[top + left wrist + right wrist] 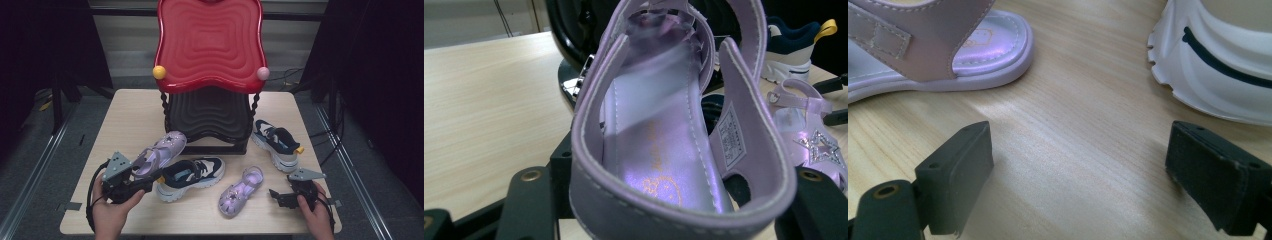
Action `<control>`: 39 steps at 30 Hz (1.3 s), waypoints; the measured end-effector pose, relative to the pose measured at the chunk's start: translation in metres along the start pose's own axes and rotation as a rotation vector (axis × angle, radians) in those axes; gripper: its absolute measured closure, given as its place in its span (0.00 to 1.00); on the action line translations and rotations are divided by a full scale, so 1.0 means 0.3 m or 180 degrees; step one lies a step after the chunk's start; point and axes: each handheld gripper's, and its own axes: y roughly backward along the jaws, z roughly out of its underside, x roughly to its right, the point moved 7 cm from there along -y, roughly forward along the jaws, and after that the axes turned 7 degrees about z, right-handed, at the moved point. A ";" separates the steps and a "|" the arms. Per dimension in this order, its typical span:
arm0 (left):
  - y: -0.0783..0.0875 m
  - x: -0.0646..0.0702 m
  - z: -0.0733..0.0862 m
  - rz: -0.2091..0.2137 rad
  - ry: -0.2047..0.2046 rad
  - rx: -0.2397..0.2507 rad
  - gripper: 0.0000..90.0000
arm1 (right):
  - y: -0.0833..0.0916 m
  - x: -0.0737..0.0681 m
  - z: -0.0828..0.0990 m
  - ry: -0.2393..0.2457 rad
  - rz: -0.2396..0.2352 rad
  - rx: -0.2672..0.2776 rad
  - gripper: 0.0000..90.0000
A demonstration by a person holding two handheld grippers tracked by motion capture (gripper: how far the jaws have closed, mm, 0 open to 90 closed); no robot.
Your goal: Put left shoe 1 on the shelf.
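Up near the left front corner of the table (135,107), the left gripper (142,172) holds a lilac sandal (161,152) by its heel, jaws closed on either side of the heel strap, so the shoe is lifted off the wood with its toe pointing toward the black base of the red shelf stand (209,45). Along that gripper's own jaws the sandal's shiny insole (659,145) runs away from the camera, a white label (730,136) sewn inside the strap (its print too small to read). Just beside the lifted sandal, touching or nearly touching the gripper, lies a navy and white sneaker (192,176) on its sole. The second lilac sandal (241,191) lies toward the front edge, between that sneaker and the right gripper (276,194), with a glittery star on its strap (821,145). The other sneaker (276,144), with a yellow heel tab, sits near the right edge beside the stand's base. The right gripper rests low at the right front corner, its jaws standing wide apart with only bare wood between them; ahead of it are the second sandal's toe (993,45) and a white sneaker sole (1213,65), both apart from the pads.
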 end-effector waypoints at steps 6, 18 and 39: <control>-0.044 0.031 -0.022 0.0089 -0.0059 -0.0020 0.41 | 0.000 0.000 0.000 -0.0001 0.0000 0.0000 0.12; -0.114 0.061 -0.067 0.0084 -0.0100 -0.0042 0.41 | 0.000 0.000 0.000 0.0000 0.0001 -0.0001 0.12; -0.218 0.064 -0.134 -0.0169 -0.0022 0.0071 0.41 | -0.001 0.001 0.000 0.0008 0.0000 0.0007 0.12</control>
